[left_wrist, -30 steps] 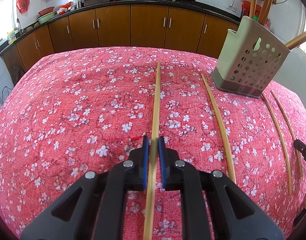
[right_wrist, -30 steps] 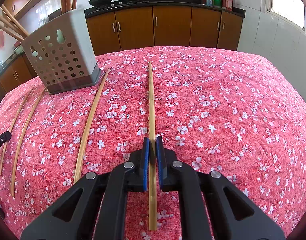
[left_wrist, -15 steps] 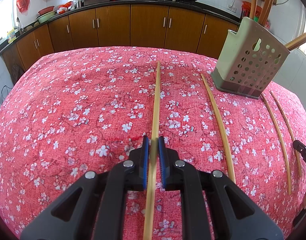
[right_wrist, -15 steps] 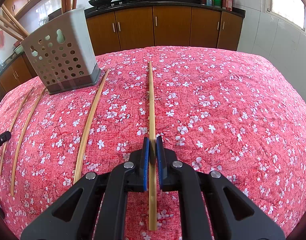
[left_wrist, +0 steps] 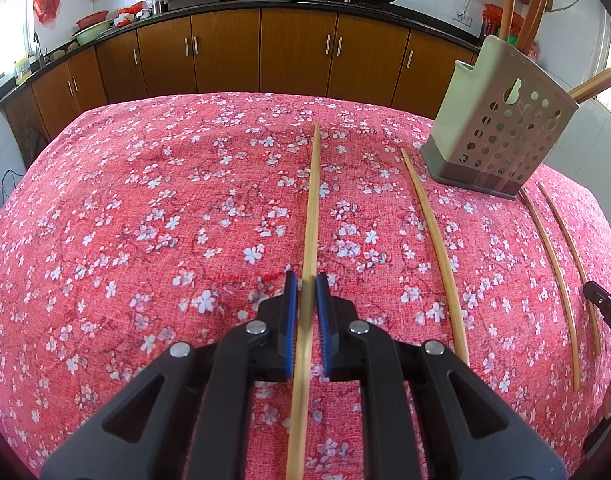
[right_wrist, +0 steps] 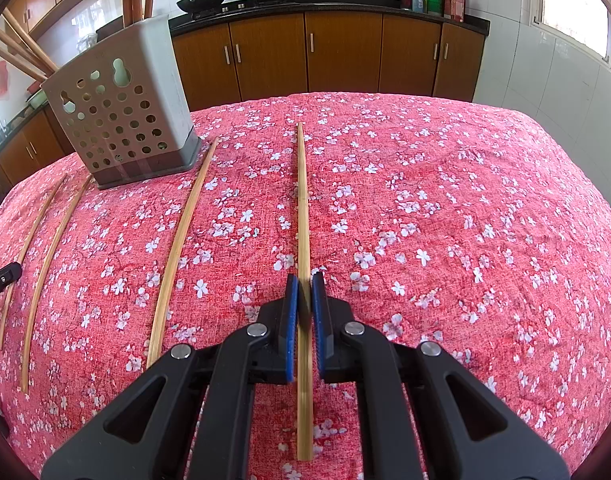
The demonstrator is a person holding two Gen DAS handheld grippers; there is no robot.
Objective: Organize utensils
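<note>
Left wrist: ribbed blue fingers (left_wrist: 290, 320) straddle a slim bamboo chopstick (left_wrist: 312, 216), grip uncertain.

1. Both views are bright with daylight; in the right wrist view a window (right_wrist: 577, 4) at the upper right is blown out to white.
2. The wall tiles (right_wrist: 545, 76) beside it carry a pale sheen.
3. Shadows on the red tablecloth (left_wrist: 145, 208) are soft and faint (no hard edges anywhere).
4. Fisheye distortion bulges the table into a dome, and dark vignetting fills the corners.
5. The chopstick (left_wrist: 305, 320) between the near blue pads (left_wrist: 290, 320) is blurred; the distant cabinets (left_wrist: 225, 52) stay sharp.
</note>
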